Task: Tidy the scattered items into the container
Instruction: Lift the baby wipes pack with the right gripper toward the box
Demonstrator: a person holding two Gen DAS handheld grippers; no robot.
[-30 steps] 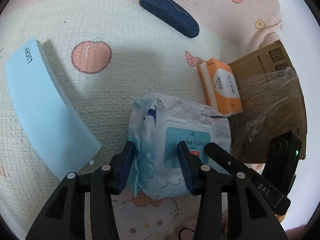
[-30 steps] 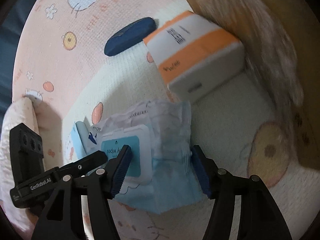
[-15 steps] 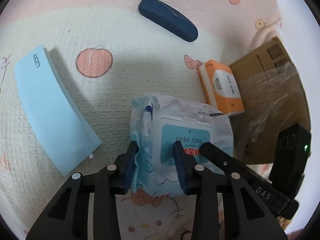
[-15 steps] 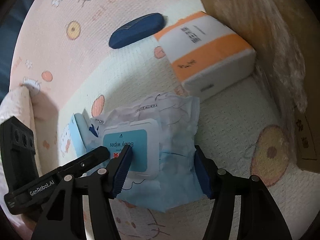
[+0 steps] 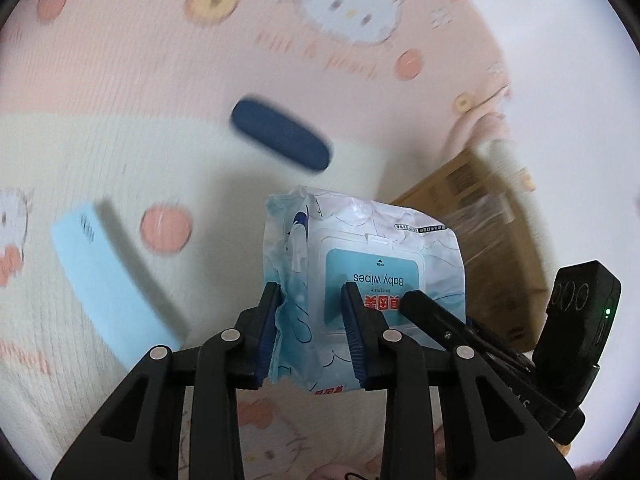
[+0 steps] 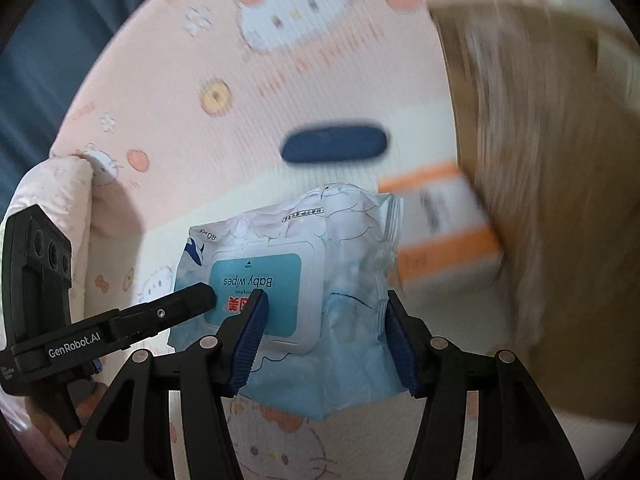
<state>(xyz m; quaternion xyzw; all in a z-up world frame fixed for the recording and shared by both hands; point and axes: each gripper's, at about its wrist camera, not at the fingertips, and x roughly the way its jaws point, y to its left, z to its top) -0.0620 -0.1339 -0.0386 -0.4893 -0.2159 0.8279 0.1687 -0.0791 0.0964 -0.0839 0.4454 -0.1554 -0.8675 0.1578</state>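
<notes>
Both grippers hold one item together: a soft white-and-blue plastic pack of baby wipes with a teal lid label. In the left wrist view the left gripper sits at lower centre, its blue pads pressing the crumpled left end of the pack; the jaws are closing further on it. In the right wrist view the right gripper spans the pack's other end, pads pressed against it, jaws likewise closing. The pack appears lifted clear of the pink-and-cream cartoon-print mat, though motion blur makes this hard to confirm.

The brown cardboard box with clear tape lies at right of the left view, partly behind the pack. A dark blue oval case lies above centre on the mat. A light blue rectangular foam slab lies at left. An orange-and-white tissue packet rests against the box wall, blurred.
</notes>
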